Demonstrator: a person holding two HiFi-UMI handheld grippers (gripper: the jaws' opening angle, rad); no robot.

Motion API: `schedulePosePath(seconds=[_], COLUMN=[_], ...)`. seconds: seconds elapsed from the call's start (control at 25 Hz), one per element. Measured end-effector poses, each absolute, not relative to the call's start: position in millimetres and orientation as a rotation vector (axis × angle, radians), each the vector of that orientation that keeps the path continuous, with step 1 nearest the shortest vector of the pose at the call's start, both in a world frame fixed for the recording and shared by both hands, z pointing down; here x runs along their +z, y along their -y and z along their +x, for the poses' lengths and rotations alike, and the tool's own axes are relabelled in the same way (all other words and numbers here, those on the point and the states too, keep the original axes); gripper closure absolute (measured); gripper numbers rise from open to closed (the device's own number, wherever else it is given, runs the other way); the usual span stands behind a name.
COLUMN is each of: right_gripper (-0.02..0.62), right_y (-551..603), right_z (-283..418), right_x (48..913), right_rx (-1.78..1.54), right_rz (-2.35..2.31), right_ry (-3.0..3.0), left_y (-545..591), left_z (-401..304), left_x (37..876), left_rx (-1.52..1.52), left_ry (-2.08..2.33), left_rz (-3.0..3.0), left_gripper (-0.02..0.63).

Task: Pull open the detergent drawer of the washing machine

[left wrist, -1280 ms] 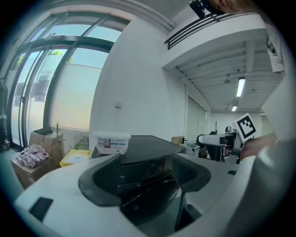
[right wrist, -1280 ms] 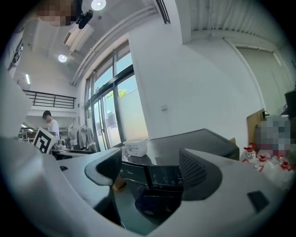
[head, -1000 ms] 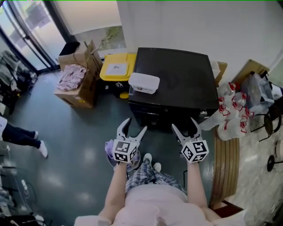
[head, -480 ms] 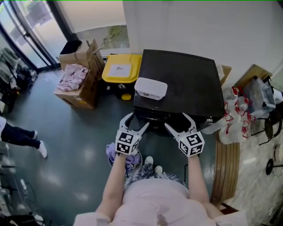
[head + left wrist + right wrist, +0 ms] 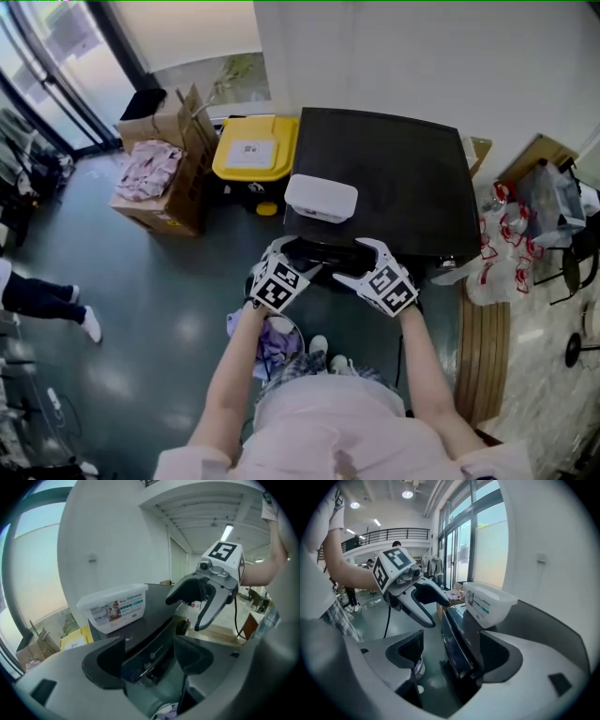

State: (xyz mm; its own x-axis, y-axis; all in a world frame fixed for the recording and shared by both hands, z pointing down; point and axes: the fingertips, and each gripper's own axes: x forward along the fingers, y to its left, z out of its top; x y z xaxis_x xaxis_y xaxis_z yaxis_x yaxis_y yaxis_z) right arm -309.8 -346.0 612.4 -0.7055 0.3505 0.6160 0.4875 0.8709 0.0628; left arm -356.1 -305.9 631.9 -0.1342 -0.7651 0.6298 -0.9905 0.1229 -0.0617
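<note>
Where the head view looks down, the black washing machine [image 5: 384, 178] stands against the wall, with a white lidded box [image 5: 321, 198] on its top near the front edge. The left hand-held gripper [image 5: 293, 255] and the right hand-held gripper [image 5: 356, 261] both reach the machine's upper front edge, near each other, just below the box. A yellow-lidded bin [image 5: 248, 150] stands just beside the machine. In the left gripper view the 2 jaws are apart, and the dark detergent drawer [image 5: 153, 655] front lies between them; contact cannot be told, nor whether it is pulled out. In the right gripper view the 2 jaws stand apart too, straddling the machine's dark front edge, with the left one just beyond.
</note>
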Motion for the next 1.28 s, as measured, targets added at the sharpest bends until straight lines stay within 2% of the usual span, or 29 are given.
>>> schedulePosePath(seconds=[0.16,0.48,0.76,1.0,1.28], right_gripper=[0.213,0.268,0.298,0.322,0.336], right_y=[334,327,327,328,328], right_z=[-316,-316,-319,-321,-317], right_x=[632,661,667,669,676], right_rx=[-0.412,-0.619,-0.688,-0.742,-0.739], right_rz=[-0.709,-0.809,-0.792,-0.769,-0.766], right_ry=[2.276,2.054,2.008,1.998,1.987], left_y=[308,304,303,303,303], left_z=[-355,-347,-349,-355,-355], left_x=[648,679,682,682,683], left_rx=[0.897,1.178,1.271,1.335,1.382], left_ry=[1.814,1.559,1.507,1.498,1.482], left_rz=[1.734,1.780,1.791,1.786,1.773], left_gripper=[0.275,0.275,0.284,0.348,0.350])
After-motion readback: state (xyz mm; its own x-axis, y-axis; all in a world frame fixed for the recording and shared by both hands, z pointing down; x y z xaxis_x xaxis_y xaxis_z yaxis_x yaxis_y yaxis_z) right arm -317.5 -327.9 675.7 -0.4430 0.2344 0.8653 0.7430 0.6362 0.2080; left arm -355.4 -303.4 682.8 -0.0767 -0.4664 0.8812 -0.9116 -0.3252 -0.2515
